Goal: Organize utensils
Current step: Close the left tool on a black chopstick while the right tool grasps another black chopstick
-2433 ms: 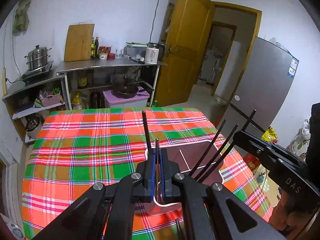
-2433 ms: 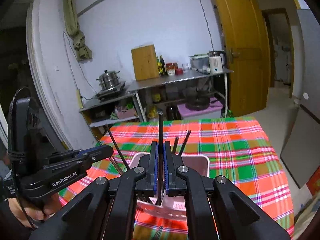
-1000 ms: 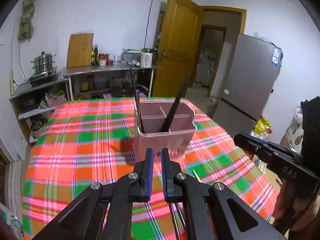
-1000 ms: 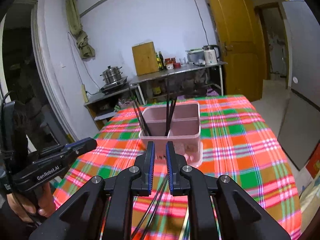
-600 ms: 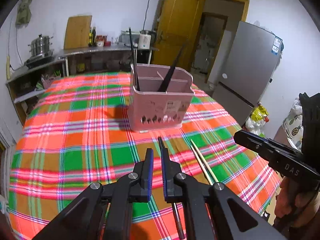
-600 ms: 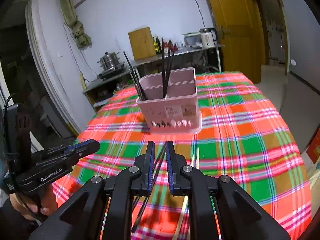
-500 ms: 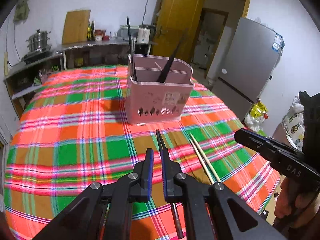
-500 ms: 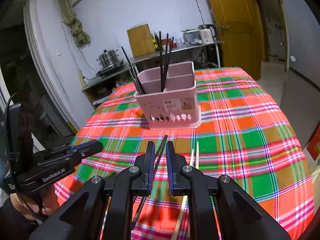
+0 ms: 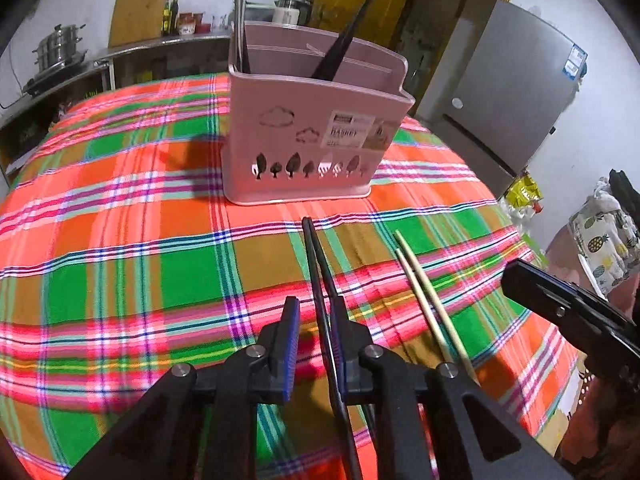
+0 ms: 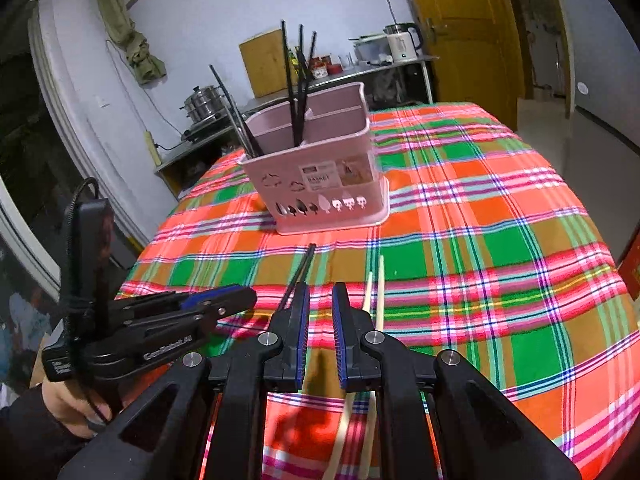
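Left tool (image 9: 314, 316) low over the tabletop (image 9: 120, 240), jaws opening; the black chopsticks (image 9: 316, 256) lie on the cloth and run between the blue pads, the shaft just beside the right-hand pad, whether touching it I cannot tell. Right tool (image 10: 320, 304) with jaws a narrow gap apart, nothing between them; in its own view the black chopsticks lie just at 11 o'clock of its tips, and the pale wooden chopsticks (image 10: 374, 284) at 1 o'clock, passing under its right-hand finger. In the left wrist view the wooden pair (image 9: 424, 284) lies at 2 o'clock of the left tool, near the black pair and roughly parallel to it. Pink utensil basket (image 9: 312, 132) stands upright on the plaid tablecloth (image 10: 480, 240) at 12 o'clock, well beyond both pairs, with several black chopsticks (image 10: 298, 92) standing in its compartments. A hand (image 10: 68, 404) grips the left tool's handle at 8 o'clock in the right wrist view. Beyond the tabletop: a counter with a steamer pot (image 10: 202, 100), cutting board (image 10: 264, 62) and kettle (image 10: 402, 42); a yellow door (image 10: 460, 28); a grey fridge (image 9: 516, 88).
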